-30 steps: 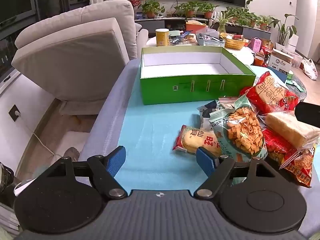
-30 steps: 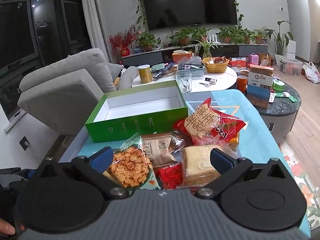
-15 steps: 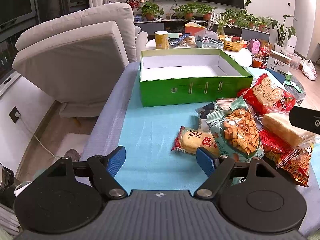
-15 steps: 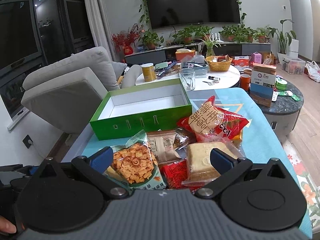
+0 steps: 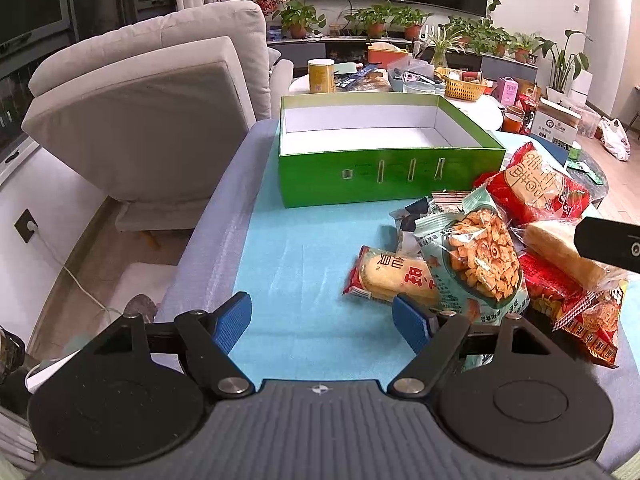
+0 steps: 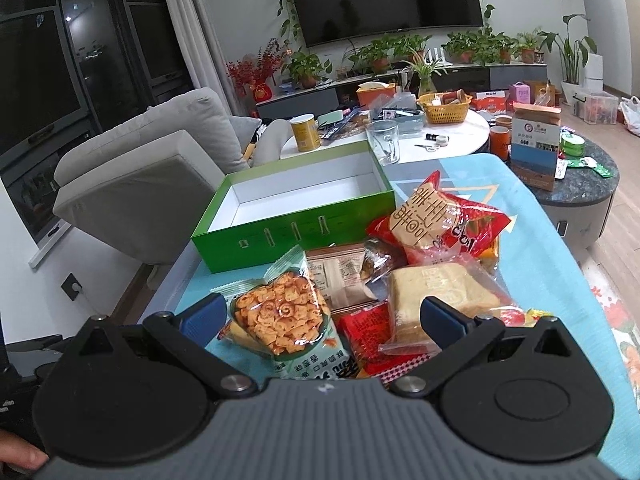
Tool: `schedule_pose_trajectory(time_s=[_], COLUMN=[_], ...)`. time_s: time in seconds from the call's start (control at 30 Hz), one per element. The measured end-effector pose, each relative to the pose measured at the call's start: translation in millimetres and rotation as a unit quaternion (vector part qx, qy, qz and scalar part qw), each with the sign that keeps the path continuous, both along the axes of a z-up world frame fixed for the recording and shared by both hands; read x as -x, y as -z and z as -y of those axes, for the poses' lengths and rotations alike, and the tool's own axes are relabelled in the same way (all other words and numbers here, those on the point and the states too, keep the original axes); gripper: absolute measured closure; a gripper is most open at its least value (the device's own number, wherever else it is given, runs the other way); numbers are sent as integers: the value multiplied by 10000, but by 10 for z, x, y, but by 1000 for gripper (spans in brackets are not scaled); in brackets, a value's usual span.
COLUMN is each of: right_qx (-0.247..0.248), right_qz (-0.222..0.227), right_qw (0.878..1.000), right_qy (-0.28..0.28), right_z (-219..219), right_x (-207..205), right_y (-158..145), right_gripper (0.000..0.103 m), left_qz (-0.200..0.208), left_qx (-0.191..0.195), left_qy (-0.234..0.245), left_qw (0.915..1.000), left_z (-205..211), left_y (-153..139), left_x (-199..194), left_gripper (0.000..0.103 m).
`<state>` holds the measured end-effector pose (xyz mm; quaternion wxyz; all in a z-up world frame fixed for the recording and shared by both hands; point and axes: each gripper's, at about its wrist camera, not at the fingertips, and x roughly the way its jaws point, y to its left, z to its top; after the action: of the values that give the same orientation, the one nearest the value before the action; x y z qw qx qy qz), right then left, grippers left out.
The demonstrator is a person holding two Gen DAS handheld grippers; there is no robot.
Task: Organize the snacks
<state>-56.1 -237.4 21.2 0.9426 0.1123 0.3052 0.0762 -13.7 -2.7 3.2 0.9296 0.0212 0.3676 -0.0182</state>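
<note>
While both claws stand wide and hold nothing, the left gripper [image 5: 322,322] sits at lower centre over the blue mat [image 5: 304,252], and the right gripper [image 6: 322,318] hangs above the snack pile [image 6: 360,280]. Nearest is a teal bag of orange crackers [image 6: 280,320] with upside-down Chinese print, then wrapped bread [image 6: 436,292], then a red packet [image 6: 436,216] with large characters. Beyond, upper centre, sits the green box [image 6: 296,232]; a glass mug [image 6: 384,146] stands behind it.

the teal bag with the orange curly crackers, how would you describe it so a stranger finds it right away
Start at the open green box on the blue mat; the snack pile lies in front of it. The teal bag sits at the pile's left front edge, the only one with a clear window showing orange curly crackers.
</note>
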Motion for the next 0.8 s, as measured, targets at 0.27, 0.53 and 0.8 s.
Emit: schedule_pose_trajectory(time_s=[0.27,0.53,0.8], right_qx=[20,116,97], right_qz=[-51,-149,-230], right_qw=[10000,9998,9997], right_qy=[-1,60,19], right_z=[-27,-50,-48], right_x=[2,-5,13], right_y=[33,73,114], right_gripper=[23,23,24], left_qz=[-7,-11,-17], left_qx=[1,-1,-7], left_qy=[17,31,31], left_qw=[10000,10000,10000], left_z=[7,13,33], left_y=[18,39,60], left_x=[-9,-12,-25], left_gripper=[28,28,28])
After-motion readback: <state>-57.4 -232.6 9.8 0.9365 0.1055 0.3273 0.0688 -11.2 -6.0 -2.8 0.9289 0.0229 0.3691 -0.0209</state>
